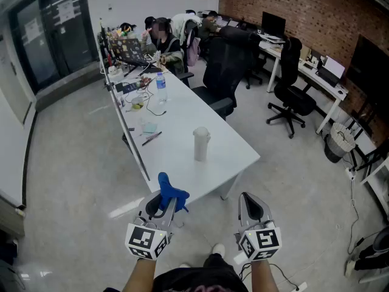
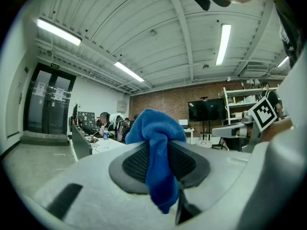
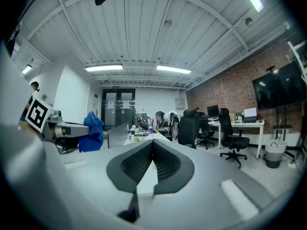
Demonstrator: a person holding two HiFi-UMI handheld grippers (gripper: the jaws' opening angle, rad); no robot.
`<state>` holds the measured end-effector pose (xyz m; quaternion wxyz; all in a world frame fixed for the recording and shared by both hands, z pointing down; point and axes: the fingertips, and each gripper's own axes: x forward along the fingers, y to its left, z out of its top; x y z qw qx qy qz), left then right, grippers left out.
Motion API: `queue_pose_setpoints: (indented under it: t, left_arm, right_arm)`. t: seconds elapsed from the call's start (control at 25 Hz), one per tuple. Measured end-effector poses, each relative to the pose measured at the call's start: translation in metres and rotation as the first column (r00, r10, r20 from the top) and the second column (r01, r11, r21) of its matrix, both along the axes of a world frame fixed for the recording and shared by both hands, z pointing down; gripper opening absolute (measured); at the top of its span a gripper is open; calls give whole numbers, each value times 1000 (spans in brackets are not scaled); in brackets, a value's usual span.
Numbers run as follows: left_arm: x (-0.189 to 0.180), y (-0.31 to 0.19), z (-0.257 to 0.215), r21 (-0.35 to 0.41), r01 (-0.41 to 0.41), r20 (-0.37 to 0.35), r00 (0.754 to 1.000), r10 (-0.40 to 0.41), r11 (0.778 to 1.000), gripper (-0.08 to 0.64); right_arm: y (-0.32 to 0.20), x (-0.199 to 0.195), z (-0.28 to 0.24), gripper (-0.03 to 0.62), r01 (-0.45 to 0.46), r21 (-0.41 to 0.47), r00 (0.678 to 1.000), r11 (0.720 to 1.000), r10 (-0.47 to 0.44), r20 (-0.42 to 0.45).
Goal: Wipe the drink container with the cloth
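Observation:
A pale lidded drink container (image 1: 201, 143) stands upright on the white table (image 1: 182, 126), near its close end. My left gripper (image 1: 164, 201) hangs short of the table's near edge, shut on a blue cloth (image 1: 170, 190) that bunches above its jaws. From the left gripper view the cloth (image 2: 157, 157) drapes down between the dark pads. My right gripper (image 1: 250, 205) floats to the right of the left one, shut with nothing in it; its pads (image 3: 136, 164) meet in the right gripper view, where the cloth (image 3: 91, 132) shows at the left. The container is hidden in both gripper views.
A water bottle (image 1: 161, 86), cables, pens and small items lie further up the table. A person sits at the far end by a laptop (image 1: 132, 50). Black office chairs (image 1: 228, 72) stand right of the table; another desk row runs along the brick wall.

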<state>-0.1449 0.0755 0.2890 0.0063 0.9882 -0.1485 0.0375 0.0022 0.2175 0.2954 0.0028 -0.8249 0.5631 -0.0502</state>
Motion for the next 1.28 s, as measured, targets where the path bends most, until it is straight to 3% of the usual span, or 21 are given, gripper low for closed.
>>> queue_pose_setpoints:
  t: [1.28]
  left_arm:
    - [-7, 15, 16, -4, -38, 19, 999, 38, 999, 95]
  right_arm:
    - [14, -12, 8, 3, -18, 29, 1000, 999, 18, -2]
